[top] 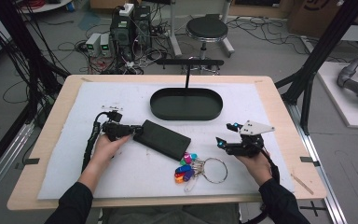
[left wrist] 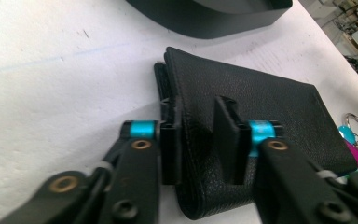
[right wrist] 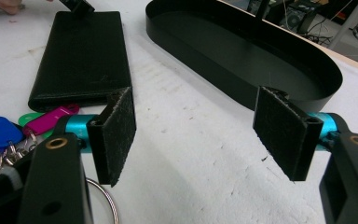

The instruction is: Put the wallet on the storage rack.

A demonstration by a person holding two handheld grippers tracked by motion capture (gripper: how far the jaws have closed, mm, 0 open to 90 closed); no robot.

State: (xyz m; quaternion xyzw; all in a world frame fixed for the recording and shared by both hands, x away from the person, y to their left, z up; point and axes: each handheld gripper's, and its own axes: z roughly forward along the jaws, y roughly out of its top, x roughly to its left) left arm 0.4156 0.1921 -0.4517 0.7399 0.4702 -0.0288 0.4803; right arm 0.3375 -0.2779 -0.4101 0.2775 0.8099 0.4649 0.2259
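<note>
Colored key tags [top: 185, 169] on a ring are lying nearest me; my left gripper [top: 131, 131] is clenching the black wallet [top: 162, 139] on the white mat [top: 121, 98], while my right gripper [top: 227, 134] is hovering released.

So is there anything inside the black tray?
No, the black tray shows only its bare dark floor in the right gripper view.
</note>
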